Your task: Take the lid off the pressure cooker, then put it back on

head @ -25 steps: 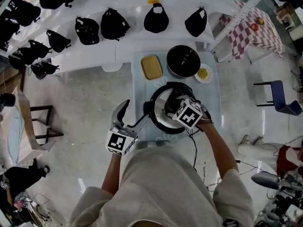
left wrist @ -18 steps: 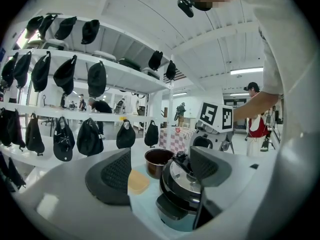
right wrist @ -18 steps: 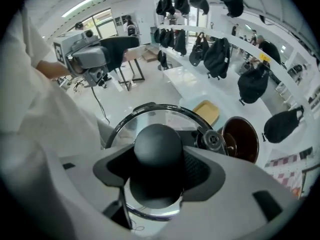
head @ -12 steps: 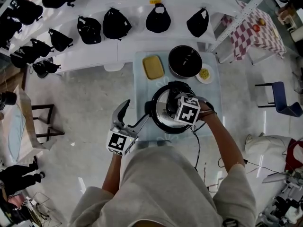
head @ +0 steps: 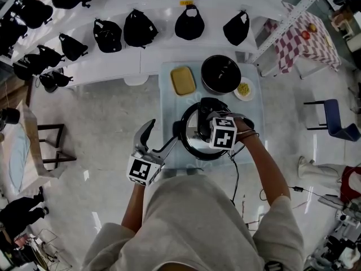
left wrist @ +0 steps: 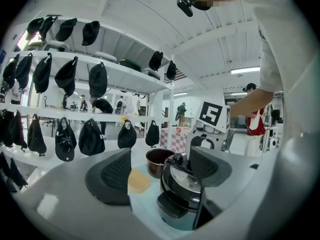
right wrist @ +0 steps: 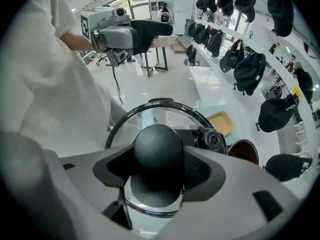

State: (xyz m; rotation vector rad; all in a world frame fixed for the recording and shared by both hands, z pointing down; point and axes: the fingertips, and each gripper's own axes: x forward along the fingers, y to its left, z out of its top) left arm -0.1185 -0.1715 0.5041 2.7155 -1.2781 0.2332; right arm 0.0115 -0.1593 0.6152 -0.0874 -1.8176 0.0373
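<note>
Right hand-held gripper (right wrist: 158, 173) tight on black knob (right wrist: 157, 143) of cooker lid (right wrist: 161, 115).

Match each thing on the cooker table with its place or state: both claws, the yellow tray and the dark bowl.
Things:
1. left claw
2. right claw
3. yellow tray
4. dark bowl

Places or states:
A. closed on the lid knob
B. far left corner of the table
C. open, holding nothing
D. next to the small plate

Pairs: 1-C, 2-A, 3-B, 4-D

Roll of the right gripper (right wrist: 159, 165) about the lid knob (right wrist: 157, 146), marker cube (head: 224, 132) squarer than before.
</note>
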